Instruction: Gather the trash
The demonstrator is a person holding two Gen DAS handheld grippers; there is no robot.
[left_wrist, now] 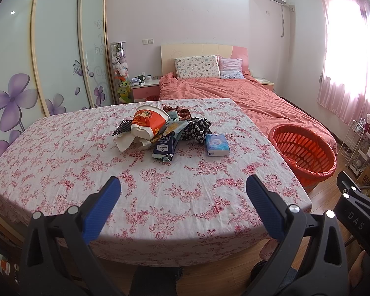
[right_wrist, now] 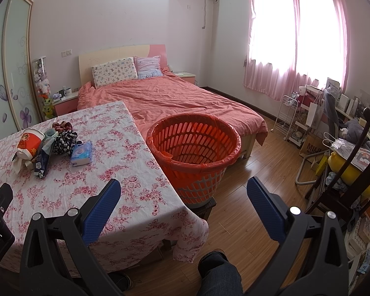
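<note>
Both tongs gape wide and empty, left tongs (left_wrist: 183, 192) over the desk (left_wrist: 61, 153), right tongs (right_wrist: 183, 194) beside it. Trash pile (left_wrist: 157, 128) sits mid-desk, orange basket (right_wrist: 194, 148) just beside the desk.

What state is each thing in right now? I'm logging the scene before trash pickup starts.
left hand-held gripper: open, holding nothing.
right hand-held gripper: open, holding nothing.
red paper cup: tipped on its side on the table.
blue snack wrapper: opened, lying flat.
tissue pack: lying flat, apart from the pile.
orange basket: upright, bag-lined, looks empty.
curtains: drawn shut.
</note>
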